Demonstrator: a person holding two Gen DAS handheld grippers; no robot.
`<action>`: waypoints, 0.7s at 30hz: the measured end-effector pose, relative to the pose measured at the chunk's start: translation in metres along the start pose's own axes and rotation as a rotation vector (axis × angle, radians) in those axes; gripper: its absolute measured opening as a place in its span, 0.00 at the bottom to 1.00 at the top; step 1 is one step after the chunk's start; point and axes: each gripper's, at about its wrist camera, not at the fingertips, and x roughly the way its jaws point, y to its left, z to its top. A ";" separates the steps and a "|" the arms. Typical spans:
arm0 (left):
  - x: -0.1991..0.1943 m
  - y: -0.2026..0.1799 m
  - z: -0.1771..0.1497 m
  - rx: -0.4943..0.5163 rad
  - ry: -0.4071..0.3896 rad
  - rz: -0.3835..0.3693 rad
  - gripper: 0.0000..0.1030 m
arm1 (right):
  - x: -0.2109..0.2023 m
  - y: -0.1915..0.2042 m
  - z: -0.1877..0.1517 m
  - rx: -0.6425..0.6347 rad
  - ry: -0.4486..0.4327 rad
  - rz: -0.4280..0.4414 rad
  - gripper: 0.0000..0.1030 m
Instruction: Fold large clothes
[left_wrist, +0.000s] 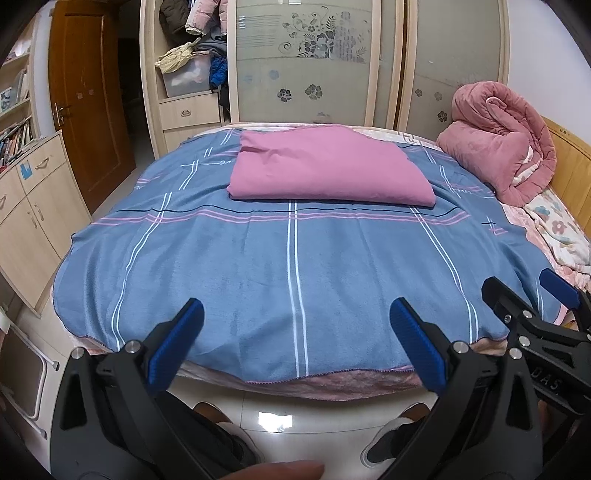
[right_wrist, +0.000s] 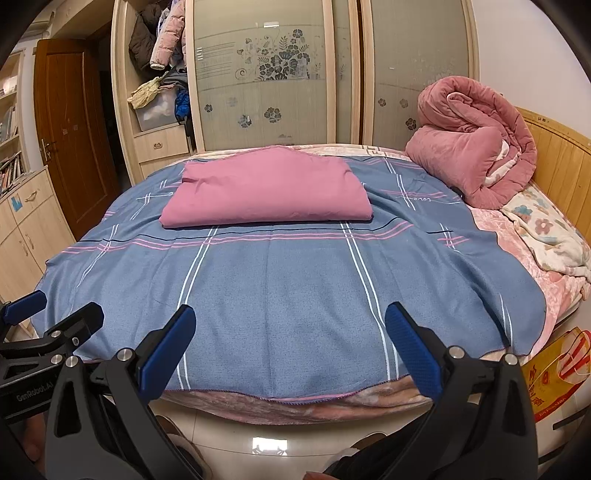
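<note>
Two tongs, mine, both spread apart and empty: left tongs (left_wrist: 295, 343), right tongs (right_wrist: 290, 349). Blue plaid blanket (left_wrist: 288, 258) lies flat on the bed (right_wrist: 295, 406), folded pink cloth (left_wrist: 328, 166) at 12 o'clock. I judge it best to pinch the near hem's corners evenly, at 5 and 7 o'clock.

both wrist views face bed (left_wrist: 295, 258) foot

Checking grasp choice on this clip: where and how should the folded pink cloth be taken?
Probably the folded pink cloth is best taken at its near two corners, from the near bed edge. Its thick folded edge faces the open left gripper and right gripper, lifted slightly off the blue blanket.
</note>
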 end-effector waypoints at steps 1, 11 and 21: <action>0.000 0.000 0.000 0.000 0.000 0.000 0.98 | 0.000 0.000 0.000 0.000 0.001 0.000 0.99; 0.001 0.000 0.000 0.002 0.002 -0.001 0.98 | 0.002 -0.001 0.000 0.000 0.000 -0.001 0.99; 0.002 -0.001 -0.001 0.005 0.004 -0.006 0.98 | 0.004 -0.002 -0.001 0.001 0.002 -0.001 0.99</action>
